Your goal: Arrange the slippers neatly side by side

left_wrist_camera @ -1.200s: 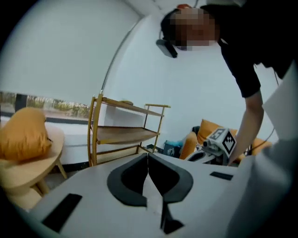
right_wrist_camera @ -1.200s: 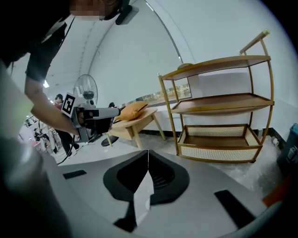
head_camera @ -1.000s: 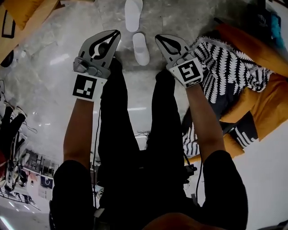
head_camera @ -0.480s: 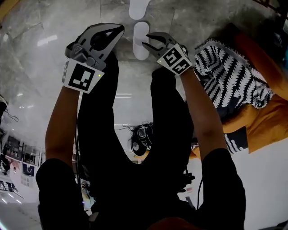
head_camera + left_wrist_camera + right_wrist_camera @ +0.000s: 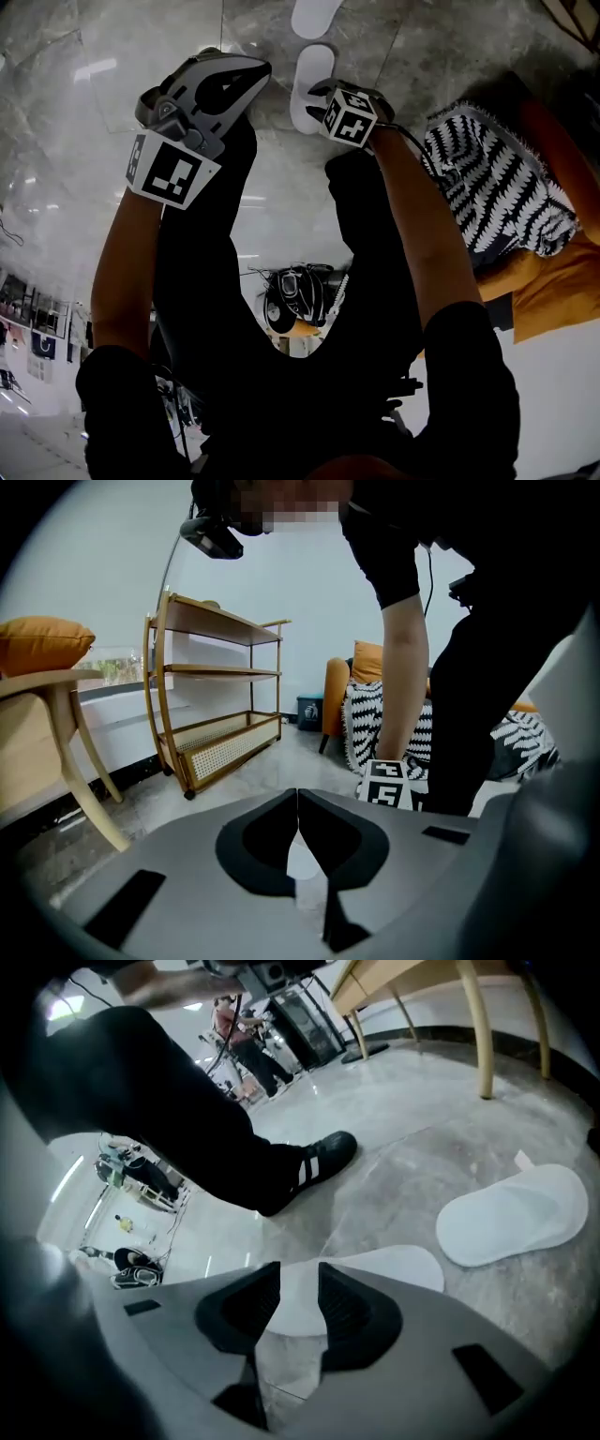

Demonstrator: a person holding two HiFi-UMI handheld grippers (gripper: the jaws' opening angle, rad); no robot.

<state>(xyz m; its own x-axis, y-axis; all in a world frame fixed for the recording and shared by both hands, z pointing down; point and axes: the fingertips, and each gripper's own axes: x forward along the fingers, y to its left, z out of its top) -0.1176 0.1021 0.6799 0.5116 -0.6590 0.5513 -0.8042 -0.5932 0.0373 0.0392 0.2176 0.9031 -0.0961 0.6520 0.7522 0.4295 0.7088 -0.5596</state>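
Two white slippers lie on the grey stone floor, one behind the other: the near slipper (image 5: 307, 75) and the far slipper (image 5: 315, 15). My right gripper (image 5: 317, 94) hangs over the near slipper's near end, tilted down, and its jaws have just been opening. In the right gripper view they stand open (image 5: 299, 1266) with the near slipper (image 5: 389, 1269) showing in the gap, untouched by the pads. The far slipper (image 5: 516, 1213) lies to its right. My left gripper (image 5: 265, 68) is shut and empty, left of the near slipper; its tips meet (image 5: 298, 795).
A black-and-white patterned blanket (image 5: 497, 178) drapes an orange sofa (image 5: 553, 281) on the right. The person's black-trousered legs and a shoe (image 5: 323, 1157) stand just behind the slippers. A wooden shelf rack (image 5: 216, 705) and a chair leg (image 5: 89, 771) stand on the left.
Both grippers have come down toward the floor. The right one has tipped downward over the near slipper and its jaws have gone from shut to open. The left stays shut.
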